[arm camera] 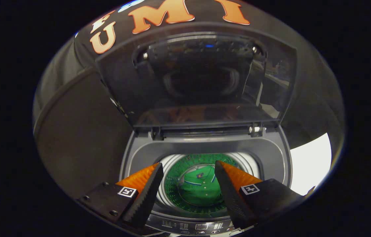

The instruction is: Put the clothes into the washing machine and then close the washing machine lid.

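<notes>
Presently, one green shirt (201,184) lies at the bottom of the drum (172,184), collar showing, with a pale stripe across it and a small patch on the chest. It is seen between the two fingers and beyond them, well below their tips. One garment is counted; no second piece can be made out in the drum.

One washing machine (271,158) is present, a top-loader with a grey surround about the round opening. The drum wall is perforated and takes a green tint around the shirt. One lid (198,79) stands raised behind the opening, tilted back on two hinges (157,133), one at each rear corner. The lid panel is dark and glossy and reflects the drum mouth. One control strip (201,226) runs along the front edge of the machine, just under the fingers; its markings are too small to make out.

One gripper (188,171) hangs above the opening, its two fingers spread wide apart and holding nothing.

Dark cloth (73,138) hangs behind and to the left of the machine. One pale, bright surface (310,164) shows at the right of the machine; what it is cannot be told.
</notes>
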Motion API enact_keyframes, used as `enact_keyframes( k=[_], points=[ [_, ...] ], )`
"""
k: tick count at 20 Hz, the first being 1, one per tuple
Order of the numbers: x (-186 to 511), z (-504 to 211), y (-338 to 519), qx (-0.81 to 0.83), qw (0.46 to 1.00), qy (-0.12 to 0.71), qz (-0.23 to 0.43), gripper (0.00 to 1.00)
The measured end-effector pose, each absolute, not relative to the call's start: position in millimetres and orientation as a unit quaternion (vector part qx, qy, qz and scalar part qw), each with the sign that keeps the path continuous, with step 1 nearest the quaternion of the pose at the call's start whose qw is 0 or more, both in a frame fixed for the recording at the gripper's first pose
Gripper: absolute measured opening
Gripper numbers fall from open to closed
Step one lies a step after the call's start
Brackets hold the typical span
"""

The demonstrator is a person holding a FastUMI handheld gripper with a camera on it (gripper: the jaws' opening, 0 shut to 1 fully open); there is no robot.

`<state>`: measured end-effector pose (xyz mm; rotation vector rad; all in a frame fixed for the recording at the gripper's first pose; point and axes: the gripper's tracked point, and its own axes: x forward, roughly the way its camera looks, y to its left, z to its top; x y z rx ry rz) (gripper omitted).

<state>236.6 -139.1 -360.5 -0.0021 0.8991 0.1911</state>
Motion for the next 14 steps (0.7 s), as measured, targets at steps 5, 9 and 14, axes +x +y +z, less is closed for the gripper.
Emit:
enact_keyframes(
  k=[5,9,14],
  points=[
    [263.8,-267.1,-128.4,0.033,0.933,0.341,0.107,0.99],
    [290.0,-164.6,-112.9,0.036,0.959,0.247,0.131,0.99],
    [318.0,-53.8,-97.1,0.024,0.973,0.165,0.159,0.98]
  ],
)
